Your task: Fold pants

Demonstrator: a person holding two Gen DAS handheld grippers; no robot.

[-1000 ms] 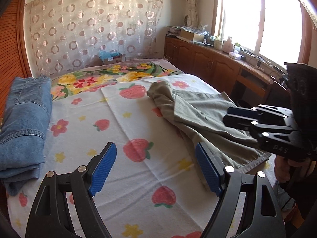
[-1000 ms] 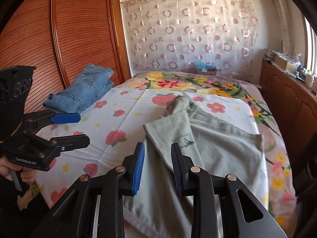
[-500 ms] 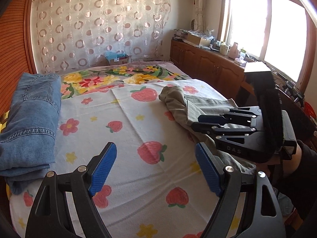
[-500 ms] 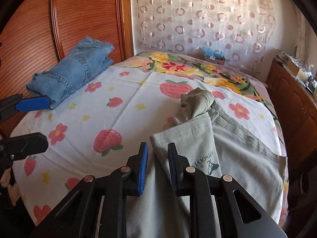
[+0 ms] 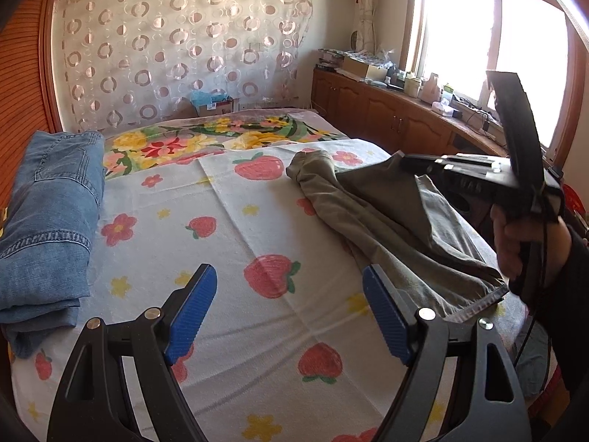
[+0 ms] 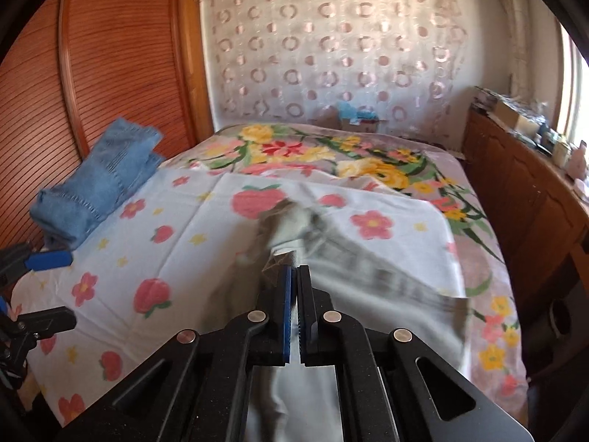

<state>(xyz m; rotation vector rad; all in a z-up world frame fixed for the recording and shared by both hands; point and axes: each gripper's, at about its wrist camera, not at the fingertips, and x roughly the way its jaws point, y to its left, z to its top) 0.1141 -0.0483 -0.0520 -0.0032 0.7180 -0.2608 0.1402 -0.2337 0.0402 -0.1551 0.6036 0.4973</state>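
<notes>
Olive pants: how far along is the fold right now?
Done: a blue jeans pair lies folded at the bed's left edge. In hand: the right hand-held gripper is shut on a corner of the olive pants, lifting it off the strawberry sheet. Left: the pants look rumpled, no fold laid, and the left hand-held gripper hangs open, holding nothing.

The left wrist view sits low at the foot of the bed (image 5: 257,331), looking up its length toward the circle-patterned curtain (image 5: 184,55), window at right. The right wrist view looks the same way from further right, close above the khaki pants (image 6: 368,294). Both share the strawberry sheet (image 6: 184,239), the folded jeans (image 5: 48,221) at left, and the curtain.
</notes>
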